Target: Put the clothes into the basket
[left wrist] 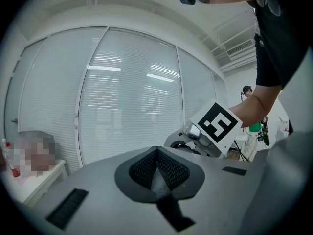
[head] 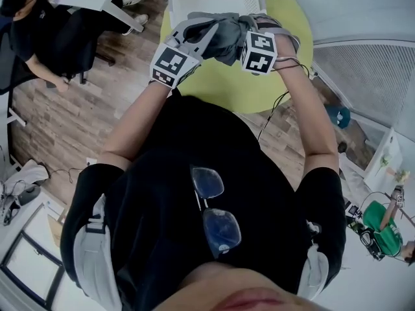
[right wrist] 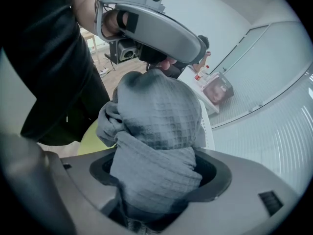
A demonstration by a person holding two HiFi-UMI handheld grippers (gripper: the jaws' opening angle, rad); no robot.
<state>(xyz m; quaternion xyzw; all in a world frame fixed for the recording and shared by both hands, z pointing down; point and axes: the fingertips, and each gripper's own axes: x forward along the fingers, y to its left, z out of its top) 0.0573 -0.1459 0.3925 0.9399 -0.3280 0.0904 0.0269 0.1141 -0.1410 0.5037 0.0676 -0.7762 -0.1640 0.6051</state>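
right hand-held gripper point(right wrist: 156, 185) clamps a bunched grey cloth point(right wrist: 161, 126) (jaws wide); left hand-held gripper point(left wrist: 157, 166) is pressed together.

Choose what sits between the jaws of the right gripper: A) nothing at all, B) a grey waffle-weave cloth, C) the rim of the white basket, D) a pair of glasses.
B: the right gripper view shows the grey cloth bunched in the gap of the right gripper, with both jaws closed against it.

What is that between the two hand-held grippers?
A bunched grey cloth, gripped by the left hand-held gripper and the right hand-held gripper, spans that gap; the head view shows it.
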